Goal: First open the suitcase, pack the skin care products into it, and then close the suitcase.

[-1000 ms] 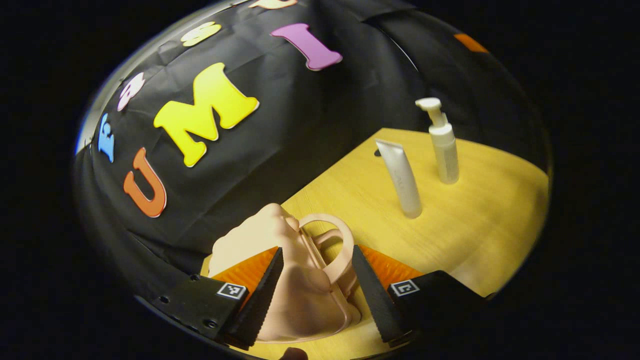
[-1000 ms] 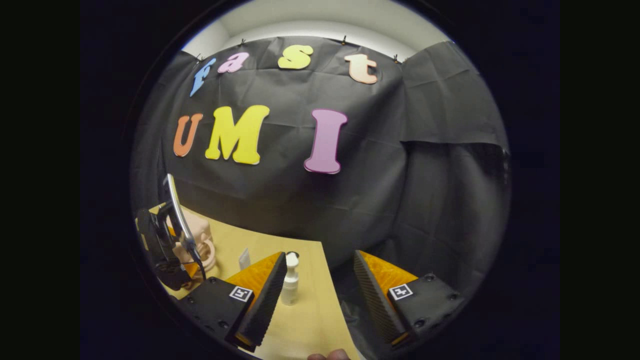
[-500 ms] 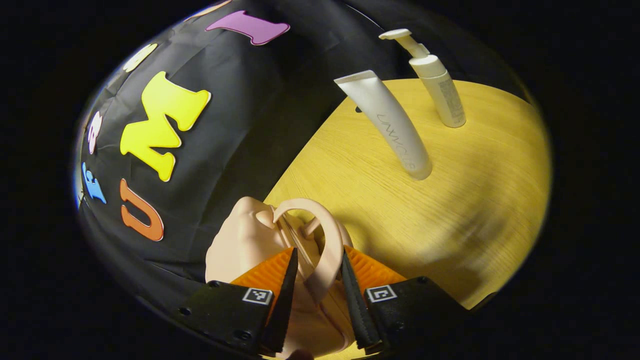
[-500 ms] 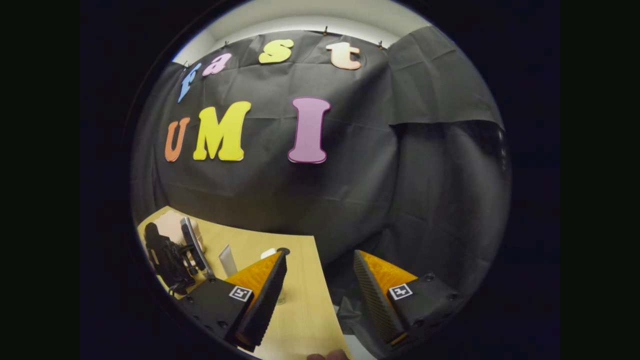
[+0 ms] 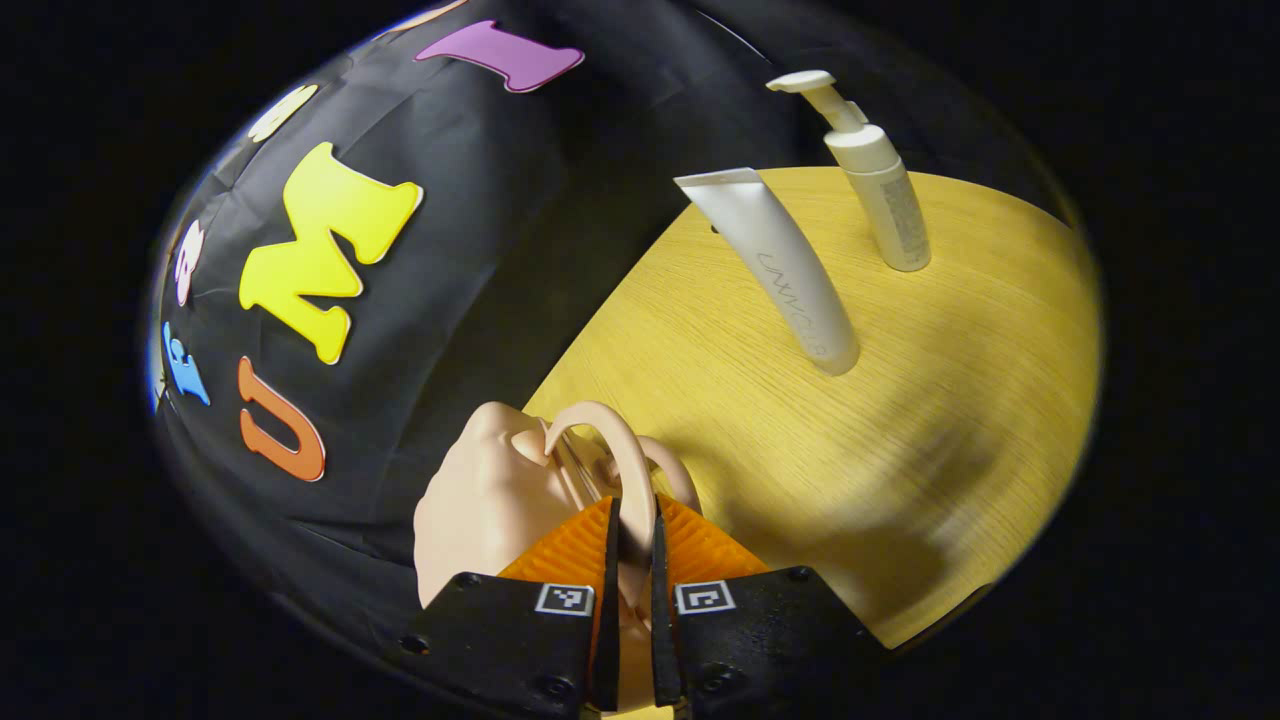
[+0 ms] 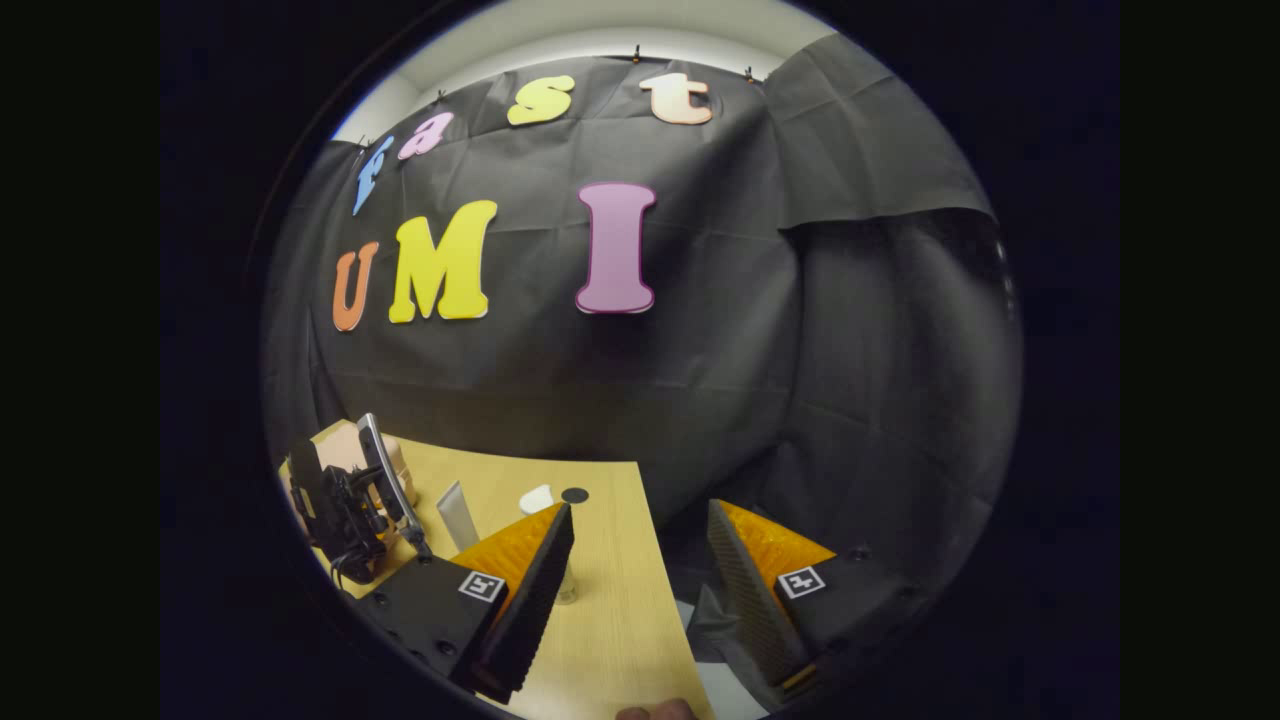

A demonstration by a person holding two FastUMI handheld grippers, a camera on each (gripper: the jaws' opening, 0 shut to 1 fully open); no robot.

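Observation:
A small peach suitcase (image 5: 475,500) stands shut at the table's back edge, and my left gripper (image 5: 632,520) is shut on its arched handle (image 5: 610,450). To the right on the wooden table (image 5: 900,420), a white tube (image 5: 790,275) stands on its cap, with a white pump bottle (image 5: 885,190) beyond it. My right gripper (image 6: 640,510) hovers open over the table's right edge with nothing between its fingers. In the right gripper view the left gripper (image 6: 340,500) sits at the suitcase (image 6: 345,450), beside the tube (image 6: 457,515); the pump bottle's head (image 6: 537,497) peeks over one finger.
The black cloth wall hangs close behind the table (image 6: 600,600). A small dark round spot (image 6: 574,494) lies on the tabletop near the pump bottle. The table's right edge drops off under my right gripper.
My left gripper's fingers have closed from wide apart onto the suitcase handle. The right gripper has drifted slightly, still open.

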